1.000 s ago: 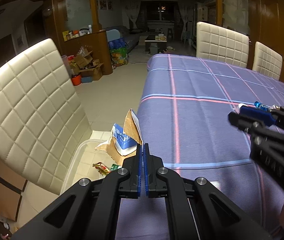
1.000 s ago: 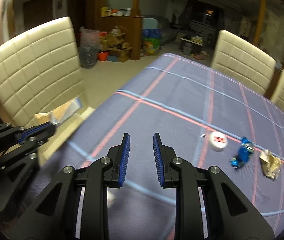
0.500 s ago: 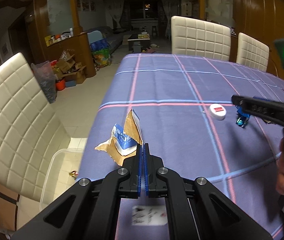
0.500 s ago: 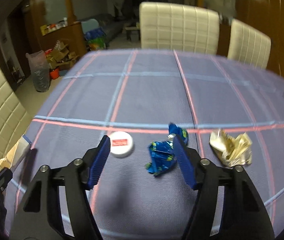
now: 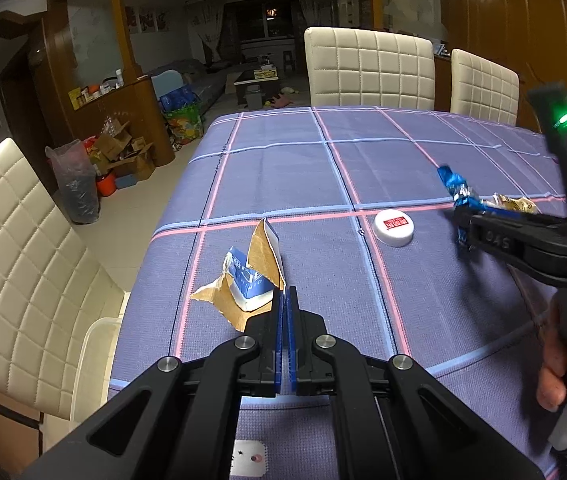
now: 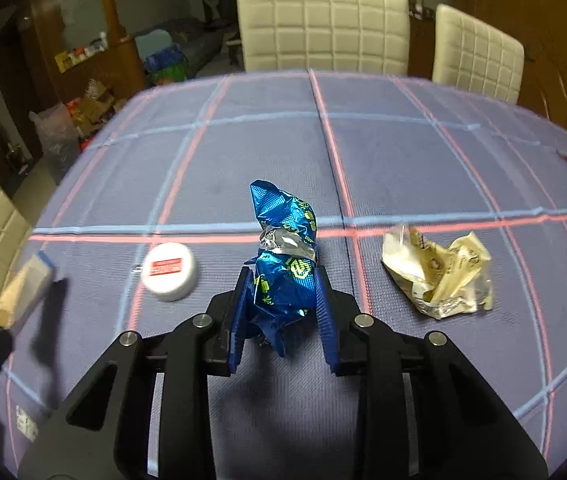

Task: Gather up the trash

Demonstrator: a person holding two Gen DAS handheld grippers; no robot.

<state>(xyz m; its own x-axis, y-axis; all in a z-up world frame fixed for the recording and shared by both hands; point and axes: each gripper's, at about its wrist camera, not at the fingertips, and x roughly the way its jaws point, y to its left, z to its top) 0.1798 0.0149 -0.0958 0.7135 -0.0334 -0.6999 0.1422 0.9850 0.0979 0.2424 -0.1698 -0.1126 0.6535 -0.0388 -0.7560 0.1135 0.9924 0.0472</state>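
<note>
My left gripper (image 5: 283,300) is shut on a torn blue and brown cardboard carton (image 5: 245,276), held above the purple checked tablecloth (image 5: 283,168). The carton also shows at the left edge of the right wrist view (image 6: 23,280). My right gripper (image 6: 281,284) is open, its fingers on either side of a crumpled blue foil wrapper (image 6: 283,256) that lies on the cloth. A white round lid with a red label (image 6: 169,270) lies left of the wrapper. A crumpled beige wrapper (image 6: 439,272) lies to its right.
A clear plastic bin (image 5: 95,360) stands on the floor beside the table's left edge, next to a cream padded chair (image 5: 15,260). Two more cream chairs (image 5: 367,68) stand at the far side. Boxes and bags (image 5: 115,152) clutter the floor at the back left.
My left gripper has carried the carton from above the bin to over the table. My right gripper has opened wide and moved forward, so its fingers now straddle the blue wrapper.
</note>
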